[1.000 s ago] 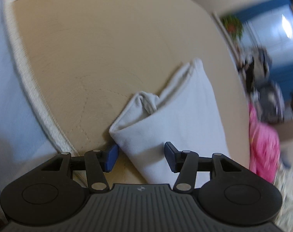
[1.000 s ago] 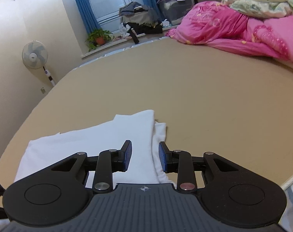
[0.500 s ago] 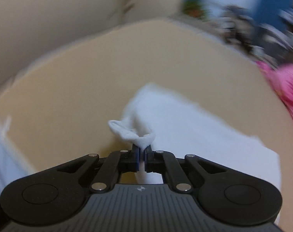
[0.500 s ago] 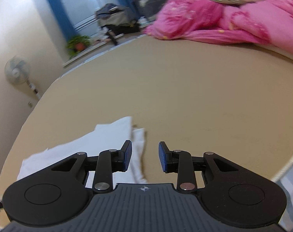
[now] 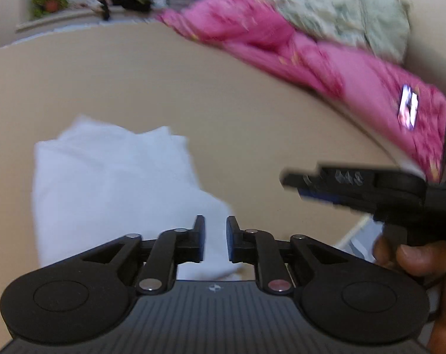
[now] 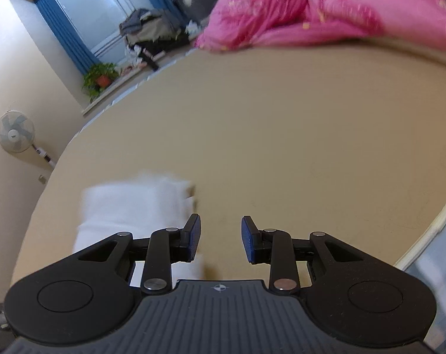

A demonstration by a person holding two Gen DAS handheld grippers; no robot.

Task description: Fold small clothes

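A small white garment (image 5: 113, 183) lies folded on the tan bed sheet (image 5: 252, 112). My left gripper (image 5: 215, 240) is open with a narrow gap, empty, just above the garment's near right corner. My right gripper (image 6: 220, 237) is open and empty; the garment (image 6: 134, 206) lies to its left, under the left finger. In the left wrist view the right gripper (image 5: 355, 185) shows at the right, seen side-on, with the hand holding it below.
A pink quilt (image 5: 326, 65) and a pale green blanket (image 5: 346, 14) are piled at the far right of the bed. A window with blue curtains (image 6: 72, 41), a potted plant (image 6: 100, 78) and a standing fan (image 6: 15, 131) are beyond the bed. The bed's piped edge (image 6: 429, 230) runs near right.
My left gripper, shut on a fold of the garment half a second ago, has let go and swung right. The garment now lies flatter. My right gripper has opened wider and shifted right.
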